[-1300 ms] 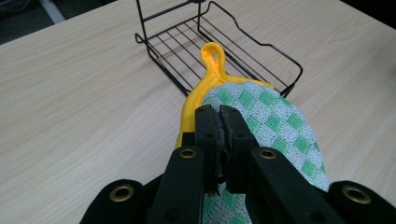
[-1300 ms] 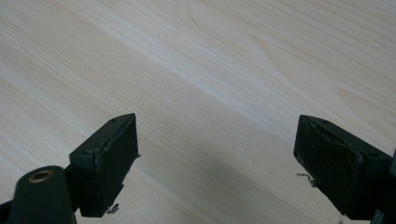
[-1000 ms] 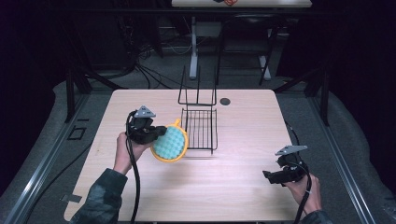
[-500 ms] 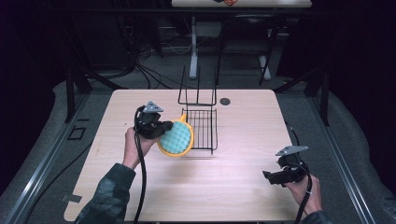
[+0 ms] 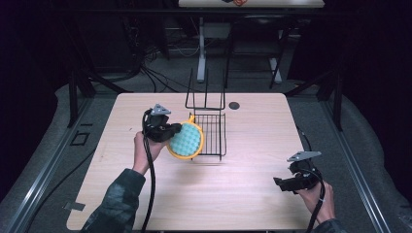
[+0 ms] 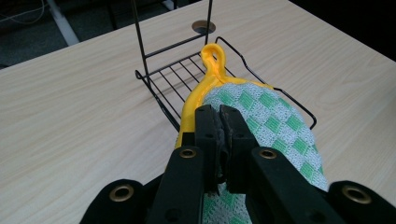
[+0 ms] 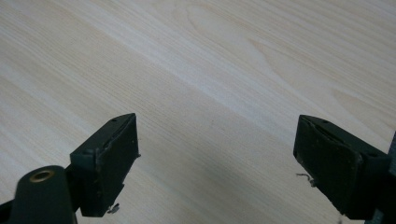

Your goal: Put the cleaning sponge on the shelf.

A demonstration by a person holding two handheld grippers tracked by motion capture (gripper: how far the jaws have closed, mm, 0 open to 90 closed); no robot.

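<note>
pot holder (image 5: 185, 141) in hand, round and checked green and white with a yellow rim and loop, we hold it off the table at the near-left corner of the wire rack (image 5: 209, 127). our left gripper (image 5: 171, 132) has its jaws pressed together on the cloth near the rim, as the left gripper view (image 6: 219, 122) makes plain. the loop (image 6: 213, 53) points toward the rack's upright back wires.

to do this step well, we judge it best to carry the pot holder on over the rack's low front rail, keep the loop leading, and lower it flat onto the rack floor or hook the loop on an upright, letting go only once the cloth rests on wire. the edge hanging outside the rack on its left could snag the rail, so we lift a little first.

our right gripper (image 5: 286, 183) sits well apart from the rack, near the table's (image 5: 252, 194) front right, jaws spread wide over bare wood (image 7: 215, 93), holding nothing.

the far side of the pot holder is hidden from us, and how much cloth the jaws bite is hard to tell. the thin rack wires blur in the high view.
</note>
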